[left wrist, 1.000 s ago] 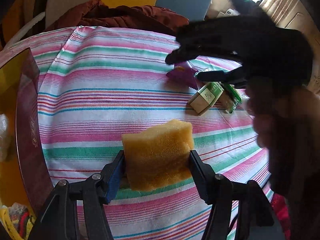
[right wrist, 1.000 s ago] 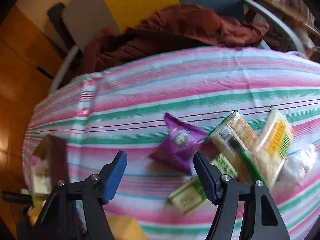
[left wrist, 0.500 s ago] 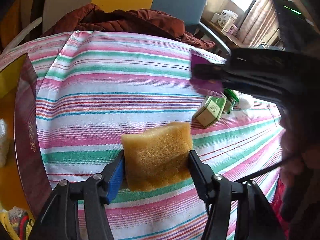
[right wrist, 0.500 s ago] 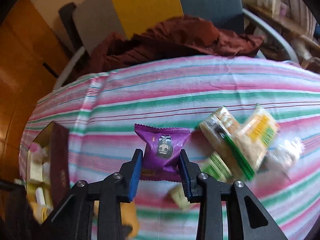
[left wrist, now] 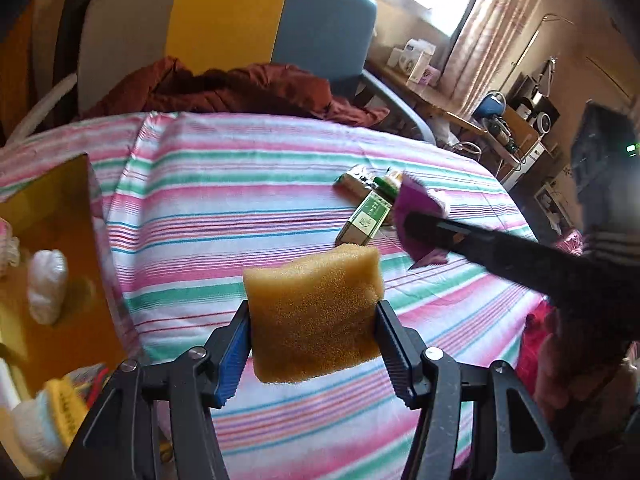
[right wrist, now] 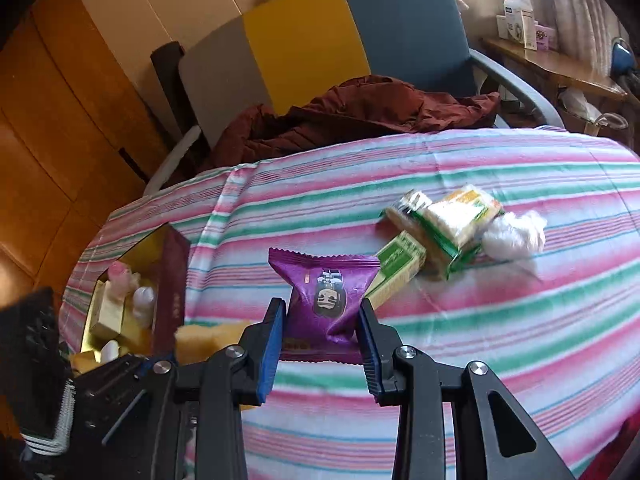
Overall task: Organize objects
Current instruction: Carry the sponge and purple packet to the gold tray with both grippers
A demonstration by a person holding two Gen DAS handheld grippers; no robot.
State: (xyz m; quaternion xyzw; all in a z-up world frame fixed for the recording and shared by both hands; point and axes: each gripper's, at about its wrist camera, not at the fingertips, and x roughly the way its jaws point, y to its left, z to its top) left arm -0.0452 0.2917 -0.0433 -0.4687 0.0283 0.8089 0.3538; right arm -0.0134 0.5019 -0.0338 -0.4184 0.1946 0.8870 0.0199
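My left gripper (left wrist: 312,320) is shut on a yellow-brown sponge (left wrist: 314,312), held above the striped tablecloth (left wrist: 240,208). In the right wrist view my right gripper (right wrist: 322,328) is shut on a purple snack packet (right wrist: 326,292), lifted off the cloth. That packet (left wrist: 416,216) and the right gripper's dark finger also show at the right of the left wrist view. An open dark-red box with a gold inside (right wrist: 170,292) sits at the table's left edge and holds several small items. The same box (left wrist: 52,240) fills the left of the left wrist view.
A green-and-cream carton (right wrist: 396,268), two green-edged snack packs (right wrist: 452,220) and a white wrapped lump (right wrist: 516,236) lie together right of centre. A dark red jacket (right wrist: 352,116) lies on the chair (right wrist: 304,44) behind the table. A hand (left wrist: 576,360) shows at the lower right.
My right gripper closed on the purple packet and lifted it toward the left. My left gripper rose with the sponge, so the box came further into view.
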